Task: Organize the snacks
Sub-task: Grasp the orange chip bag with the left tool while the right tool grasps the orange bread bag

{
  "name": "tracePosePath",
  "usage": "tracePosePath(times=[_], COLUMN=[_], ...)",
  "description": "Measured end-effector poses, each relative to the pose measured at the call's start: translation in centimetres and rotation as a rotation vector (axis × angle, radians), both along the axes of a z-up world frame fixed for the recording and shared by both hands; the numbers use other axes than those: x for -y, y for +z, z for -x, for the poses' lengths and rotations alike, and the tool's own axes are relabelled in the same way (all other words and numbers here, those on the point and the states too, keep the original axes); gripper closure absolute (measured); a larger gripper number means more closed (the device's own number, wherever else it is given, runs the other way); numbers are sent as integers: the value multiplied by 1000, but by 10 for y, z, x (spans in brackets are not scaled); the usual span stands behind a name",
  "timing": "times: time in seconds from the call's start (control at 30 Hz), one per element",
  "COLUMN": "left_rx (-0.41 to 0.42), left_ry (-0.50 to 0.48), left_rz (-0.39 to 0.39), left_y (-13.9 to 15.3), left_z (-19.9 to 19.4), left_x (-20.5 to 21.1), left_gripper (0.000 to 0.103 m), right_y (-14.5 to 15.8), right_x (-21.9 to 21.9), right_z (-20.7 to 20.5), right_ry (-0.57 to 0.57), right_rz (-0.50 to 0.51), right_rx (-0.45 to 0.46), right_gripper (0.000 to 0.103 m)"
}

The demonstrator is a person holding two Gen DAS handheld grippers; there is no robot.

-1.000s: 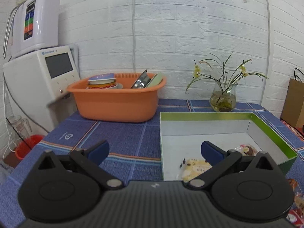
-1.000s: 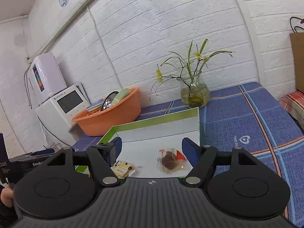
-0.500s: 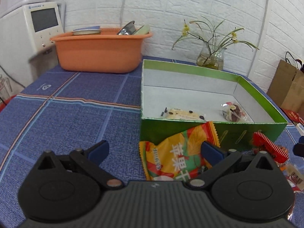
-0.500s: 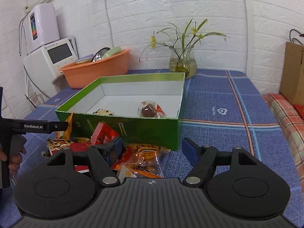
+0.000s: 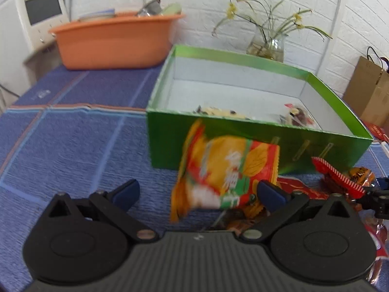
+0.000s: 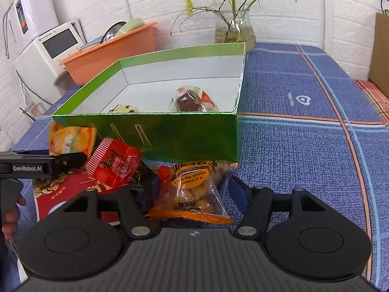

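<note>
A green box (image 5: 252, 146) (image 6: 170, 133) with a white inside holds two wrapped snacks (image 6: 192, 99). Loose snack packets lie in front of it. My left gripper (image 5: 198, 192) is open, low over the cloth, with an orange-green packet (image 5: 226, 168) between its fingers, leaning on the box. My right gripper (image 6: 192, 189) is open around a clear orange packet (image 6: 192, 192). A red packet (image 6: 116, 163) lies to its left.
An orange basin (image 5: 114, 41) with dishes stands behind, beside a white appliance (image 5: 36, 17). A glass vase with flowers (image 6: 233, 29) stands behind the box. A brown paper bag (image 5: 369, 90) is at right. A blue cloth (image 6: 304, 121) covers the table.
Both grippers have come down from above the box to the packets in front of it. Each now straddles a packet, still open.
</note>
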State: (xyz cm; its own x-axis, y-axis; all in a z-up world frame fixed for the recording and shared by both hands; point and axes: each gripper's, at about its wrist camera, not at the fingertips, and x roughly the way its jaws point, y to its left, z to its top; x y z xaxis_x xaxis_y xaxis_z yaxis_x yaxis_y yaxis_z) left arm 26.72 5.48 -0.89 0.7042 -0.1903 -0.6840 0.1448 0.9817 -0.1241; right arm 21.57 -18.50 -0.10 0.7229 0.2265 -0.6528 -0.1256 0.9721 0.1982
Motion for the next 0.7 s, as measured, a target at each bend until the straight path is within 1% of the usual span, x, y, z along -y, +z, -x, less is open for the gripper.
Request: tracePosePath(times=[0.03, 0.13, 0.17, 0.2, 0.23, 0.27, 0.3, 0.37, 0.43, 0.5, 0.6, 0.7], left_rx=[3, 41, 53, 68, 80, 87, 85, 85, 76, 70, 97, 98], left_ry=[1, -2, 1, -7, -17, -26, -35, -50, -47, -43, -25, -17], left_rz=[-2, -11, -8, 4, 19, 33, 45, 60, 89, 117, 86, 98], left_y=[-1, -3, -2, -1, 0, 2, 3, 2, 2, 4, 8, 8], left_z=[0, 2, 3, 5, 8, 10, 11, 14, 16, 19, 27, 33], left_x=[2, 2, 1, 0, -2, -2, -3, -4, -9, -13, -18, -26], left_gripper=[0, 0, 3, 12, 18, 34, 42, 47, 51, 53, 54, 55], right_y=[0, 1, 2, 2, 2, 2, 2, 1, 1, 1, 6, 13], right_x=[0, -3, -4, -5, -6, -7, -8, -10, -9, -6, -1, 1], right_z=[0, 2, 2, 3, 5, 6, 9, 16, 24, 31, 41, 50], right_ry=[-2, -14, -17, -23, -29, -32, -38, -51, -68, -92, -133, -170], right_rz=[2, 22, 29, 37, 48, 59, 69, 94, 106, 88, 66, 58], right_rx=[4, 11, 17, 27, 41, 51, 61, 85, 105, 126, 163, 206], right_gripper=[3, 12, 15, 19, 24, 25, 25, 25, 25, 25, 25, 25])
